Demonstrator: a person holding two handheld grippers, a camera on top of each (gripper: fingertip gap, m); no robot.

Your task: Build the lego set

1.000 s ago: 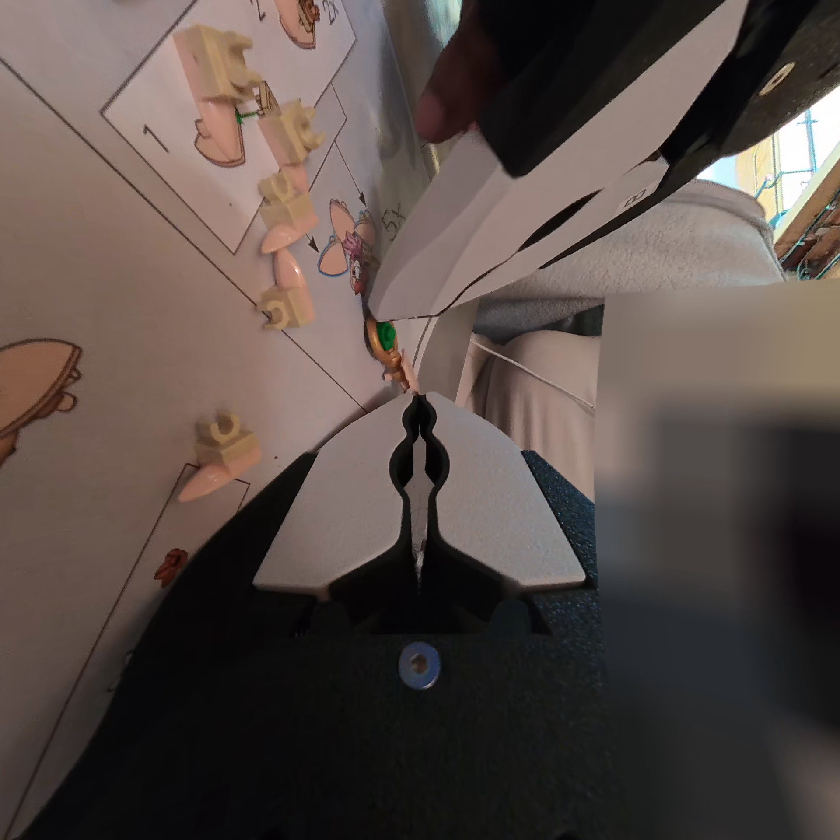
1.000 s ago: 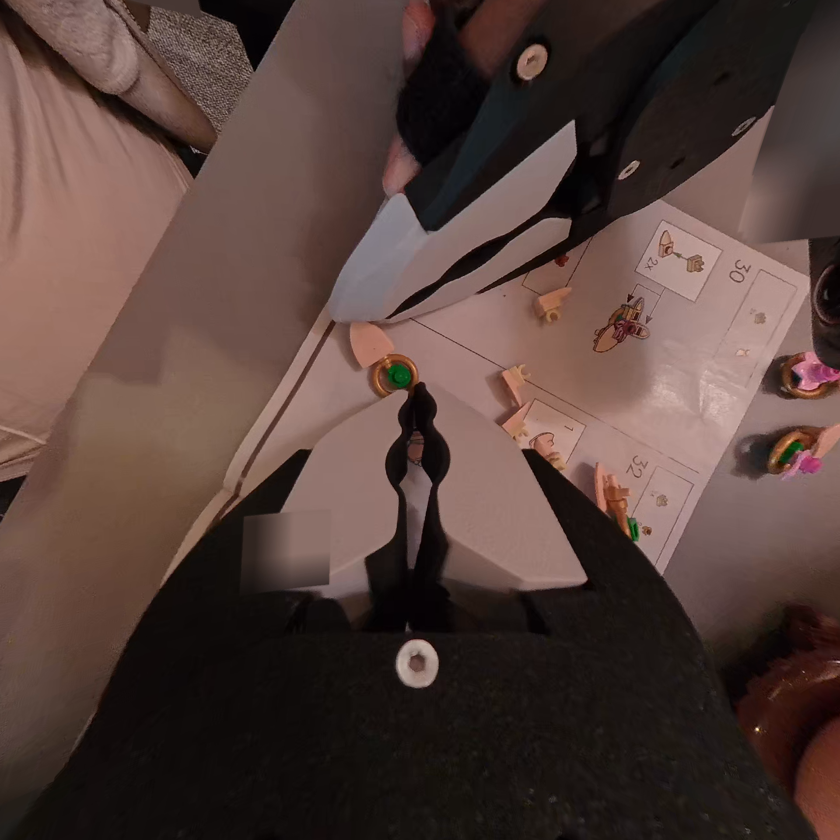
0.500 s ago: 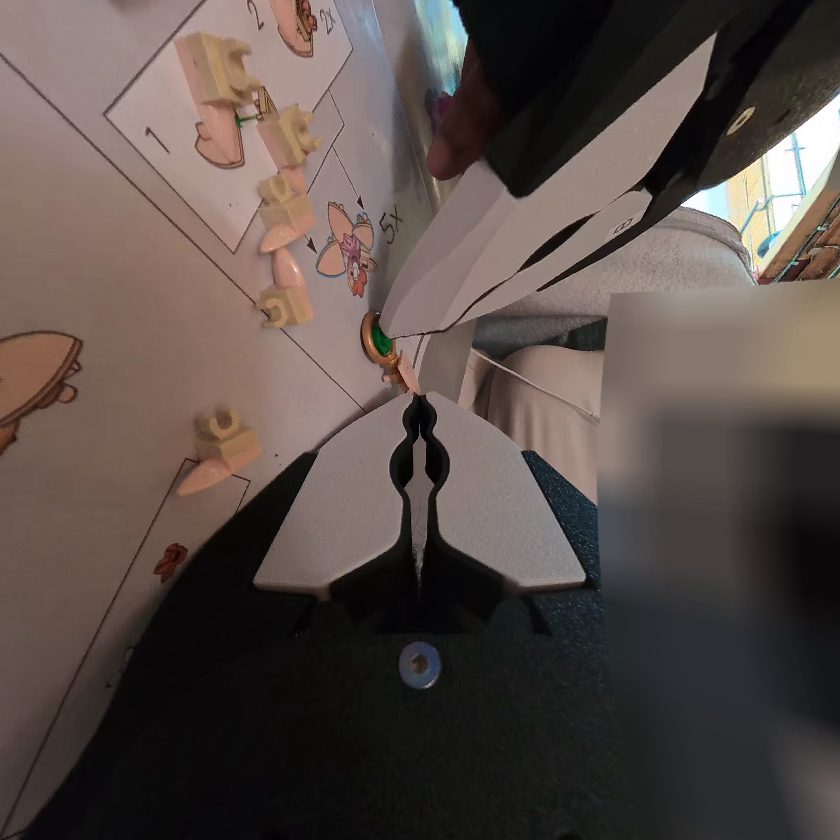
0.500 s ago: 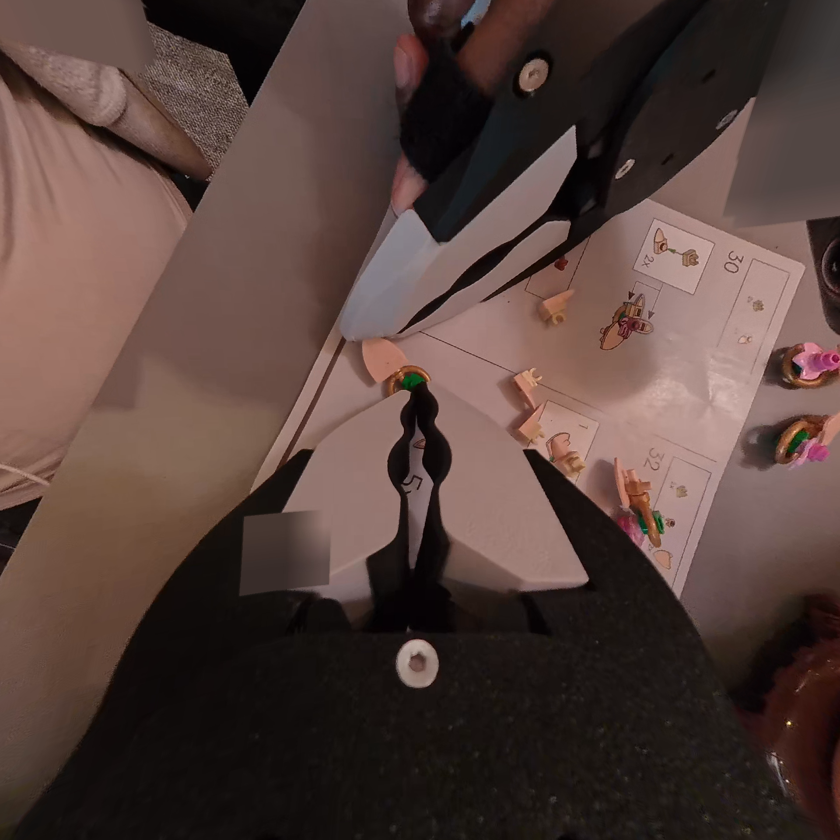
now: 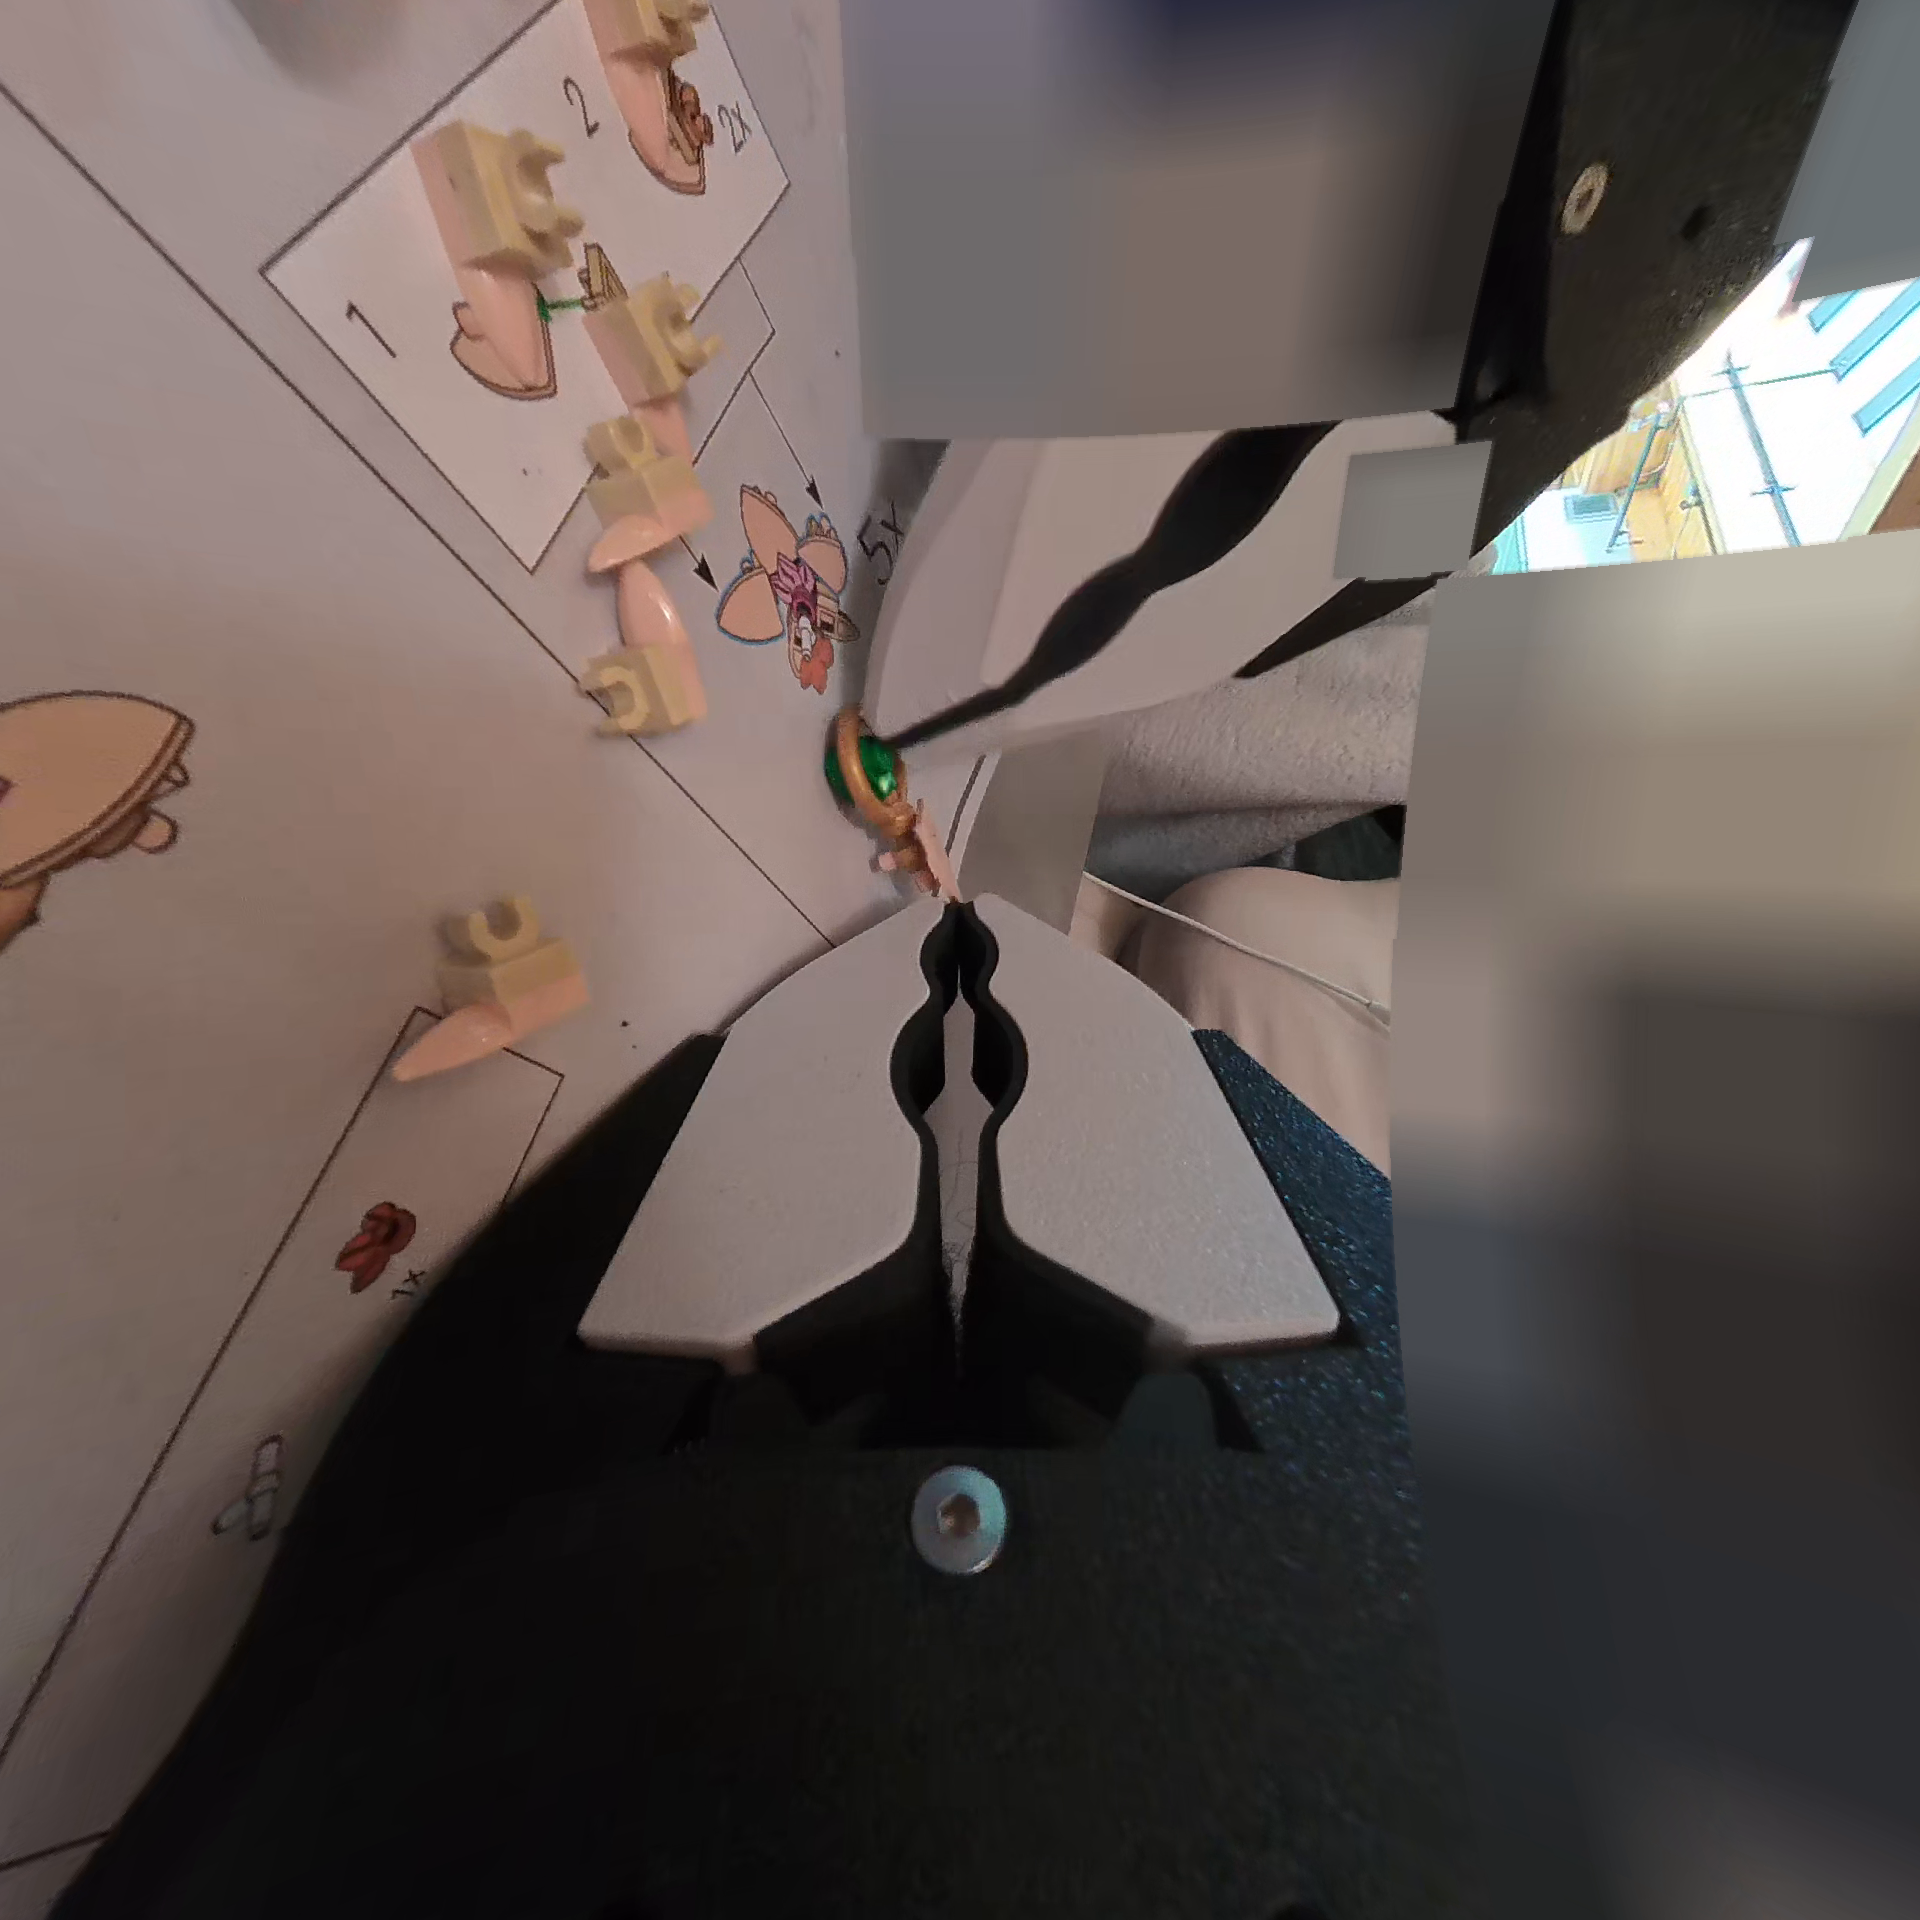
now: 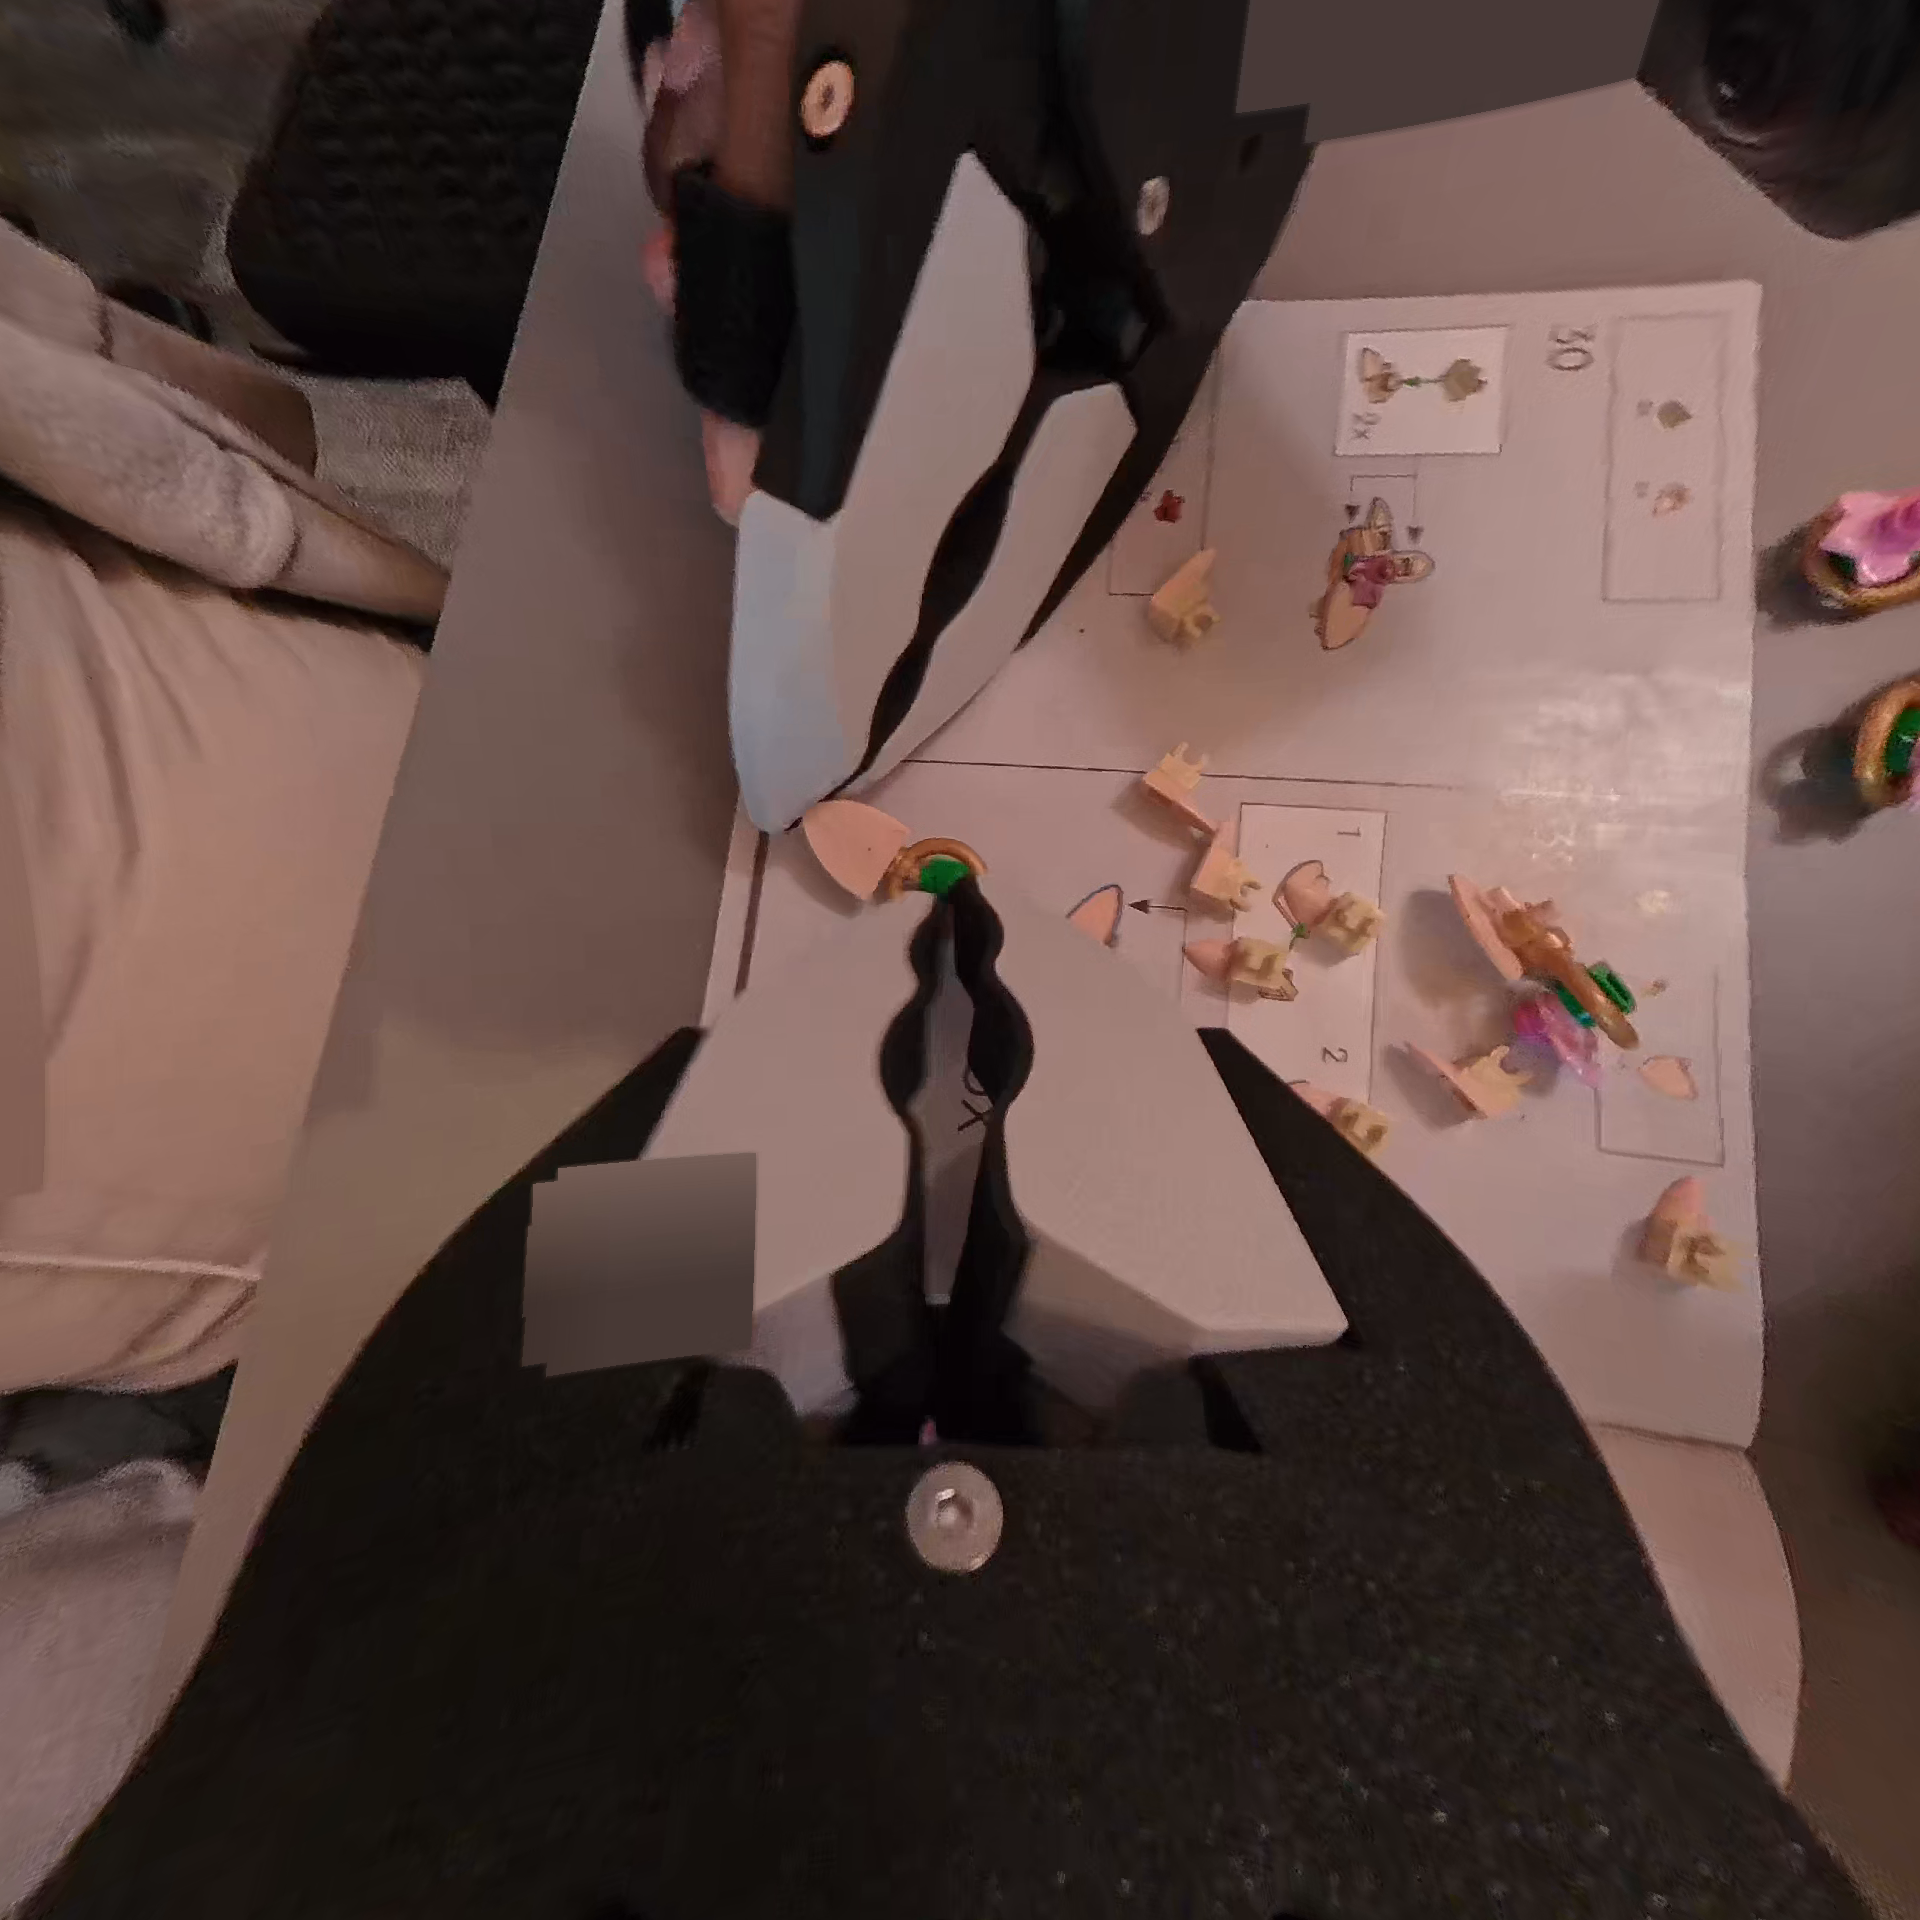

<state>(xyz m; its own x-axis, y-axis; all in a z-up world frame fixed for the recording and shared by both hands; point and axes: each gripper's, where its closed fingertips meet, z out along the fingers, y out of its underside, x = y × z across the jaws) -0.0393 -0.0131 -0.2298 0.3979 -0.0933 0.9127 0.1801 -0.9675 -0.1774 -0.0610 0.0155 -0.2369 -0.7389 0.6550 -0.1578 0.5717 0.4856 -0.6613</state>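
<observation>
A small build lies at the near edge of the instruction sheet (image 6: pixel 1558 727): a pink petal (image 6: pixel 852 844) joined to a gold ring with a green stud (image 6: pixel 940 875). My left gripper (image 5: pixel 956 907) is shut with its tips on the petal's end (image 5: pixel 928 864); in the right wrist view it comes down from above (image 6: pixel 821 805). My right gripper (image 6: pixel 951 899) is shut, its tips pressed against the green stud. In the left wrist view it reaches in from the upper right (image 5: pixel 883 740) onto the ring (image 5: pixel 864 771). The ring stands tilted up off the paper.
Several tan clip pieces with pink petals lie on the sheet (image 5: pixel 312 727), one at the left (image 5: pixel 504 951) and others farther right (image 6: pixel 1226 873). A flower build (image 6: pixel 1558 987) lies on the sheet. Two gold ring pieces (image 6: pixel 1860 545) sit on the grey table. The table edge and a person's lap are at the left. My left and right fingertips are right by each other.
My right gripper's tips have closed in onto the green stud. The gold ring has tipped up from lying flat. My left gripper has stayed at the petal's end.
</observation>
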